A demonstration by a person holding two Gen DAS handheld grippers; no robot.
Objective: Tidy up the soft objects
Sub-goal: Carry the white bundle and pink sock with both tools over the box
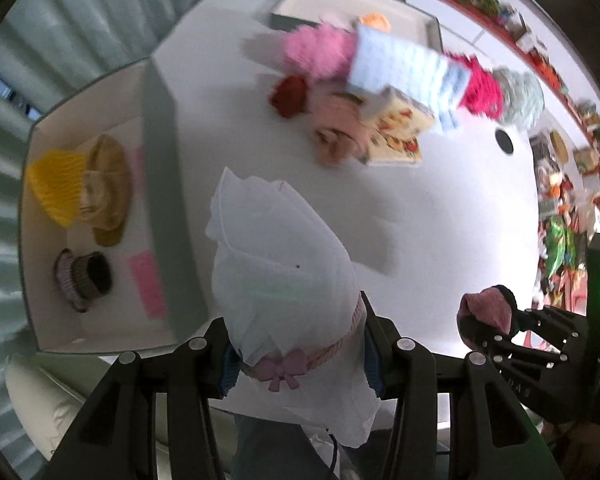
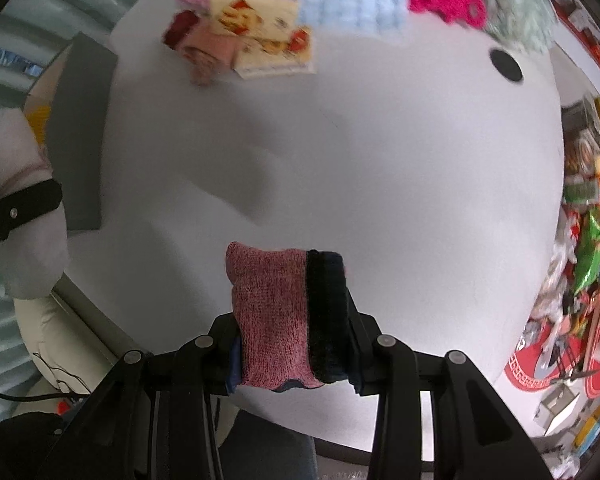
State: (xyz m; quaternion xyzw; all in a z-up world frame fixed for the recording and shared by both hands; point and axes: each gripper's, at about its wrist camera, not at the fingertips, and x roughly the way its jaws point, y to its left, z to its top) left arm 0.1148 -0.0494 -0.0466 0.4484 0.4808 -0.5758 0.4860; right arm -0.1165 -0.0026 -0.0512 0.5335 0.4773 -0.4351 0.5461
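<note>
My left gripper point(image 1: 296, 356) is shut on a white cloth bonnet point(image 1: 276, 248) with a pink cord and bow, hanging above the white table point(image 1: 440, 208). The right gripper point(image 2: 294, 350) is shut on a folded pink-and-black knit sock point(image 2: 284, 316), also lifted off the table; it shows at the right of the left wrist view too, as the right gripper point(image 1: 488, 320). At the table's far side lies a heap of soft things: a fluffy pink piece point(image 1: 320, 52), a light blue knit cloth point(image 1: 408, 76), a magenta knit point(image 1: 484, 88) and a pale green knit point(image 1: 520, 96).
An open grey box point(image 1: 160, 152) at the left holds a yellow knit hat point(image 1: 56, 188), a tan hat point(image 1: 108, 188) and a small purple-brown hat point(image 1: 84, 280). A second shallow box point(image 1: 340, 0) stands at the back. A black hole point(image 2: 506, 65) marks the table. Cluttered floor lies at the right.
</note>
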